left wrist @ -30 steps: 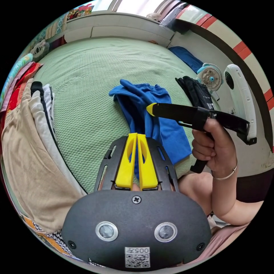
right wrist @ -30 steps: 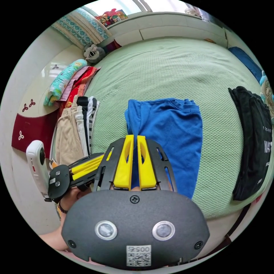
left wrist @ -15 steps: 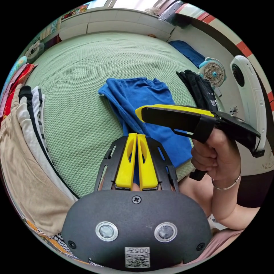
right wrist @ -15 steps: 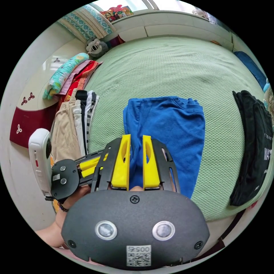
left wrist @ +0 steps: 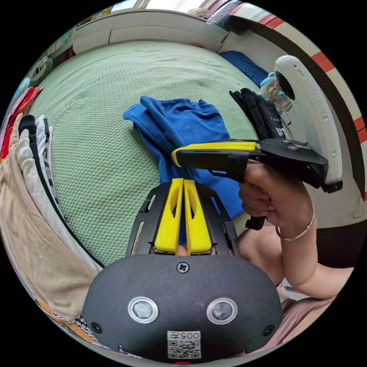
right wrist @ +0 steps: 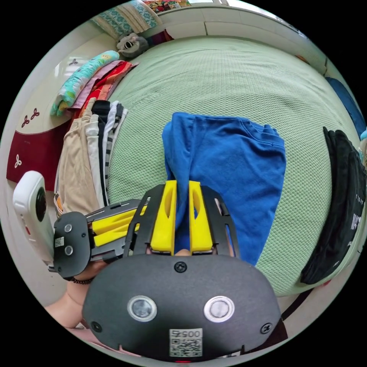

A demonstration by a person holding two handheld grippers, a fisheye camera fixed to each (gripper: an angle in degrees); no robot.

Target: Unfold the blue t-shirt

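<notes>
The blue t-shirt [right wrist: 233, 160] lies folded on the green bed mat [right wrist: 229, 76]. A ridge of its left side rises into my right gripper [right wrist: 182, 186], whose yellow jaws are shut on that fold. In the left gripper view the blue t-shirt [left wrist: 183, 122] is creased, and its near edge runs between the jaws of my left gripper [left wrist: 183, 182], which is shut on it. The right gripper [left wrist: 176, 157], held in a hand [left wrist: 275, 198], reaches over the shirt just beyond my left jaws. The left gripper [right wrist: 114, 226] sits beside the right one, its tips hidden behind it.
A black garment [right wrist: 344, 206] lies on the mat's right edge. A row of folded clothes [right wrist: 91, 160] lines the left side. A small fan [left wrist: 276, 91] and a dark blue cloth [left wrist: 244, 67] are at the far right. A plush toy [right wrist: 132, 42] sits at the bed's head.
The right gripper opened half a second ago and has shut again on a fold of the shirt, pulling up a ridge. The left gripper has stayed shut.
</notes>
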